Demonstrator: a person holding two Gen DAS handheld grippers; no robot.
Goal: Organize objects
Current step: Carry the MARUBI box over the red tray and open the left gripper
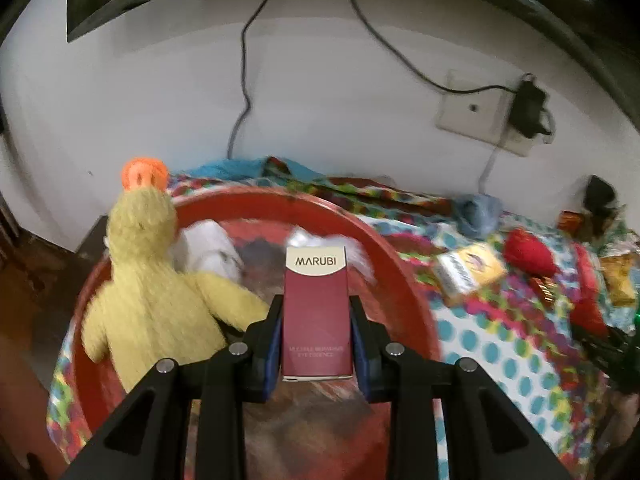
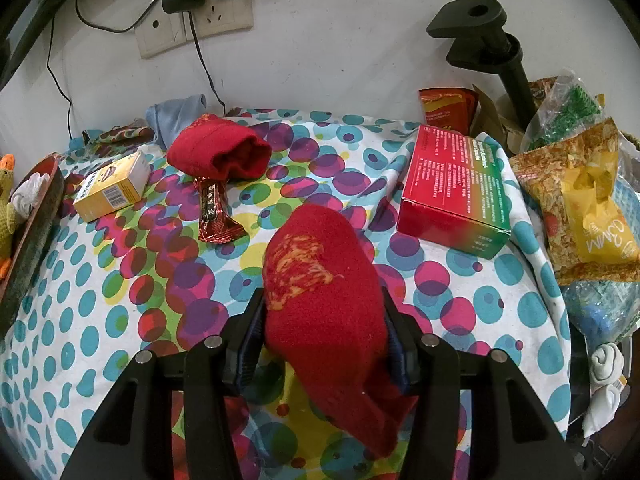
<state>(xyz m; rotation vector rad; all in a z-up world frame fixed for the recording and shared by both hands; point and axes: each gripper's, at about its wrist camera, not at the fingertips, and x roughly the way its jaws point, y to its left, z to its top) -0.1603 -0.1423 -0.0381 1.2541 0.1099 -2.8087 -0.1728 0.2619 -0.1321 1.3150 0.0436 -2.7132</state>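
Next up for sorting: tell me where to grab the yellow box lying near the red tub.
Grip the yellow box across its two long side faces, coming down from above. It lies flat on the dotted cloth with its broad face up, free on all sides, so the narrow width probably fits between the fingers.

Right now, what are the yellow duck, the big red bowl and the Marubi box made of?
The yellow duck looks like soft plush fabric: its surface is fuzzy. The red bowl is probably plastic, smooth with a slight sheen, though the blur leaves that open. The Marubi box looks like printed cardboard, with flat faces and sharp folded edges.
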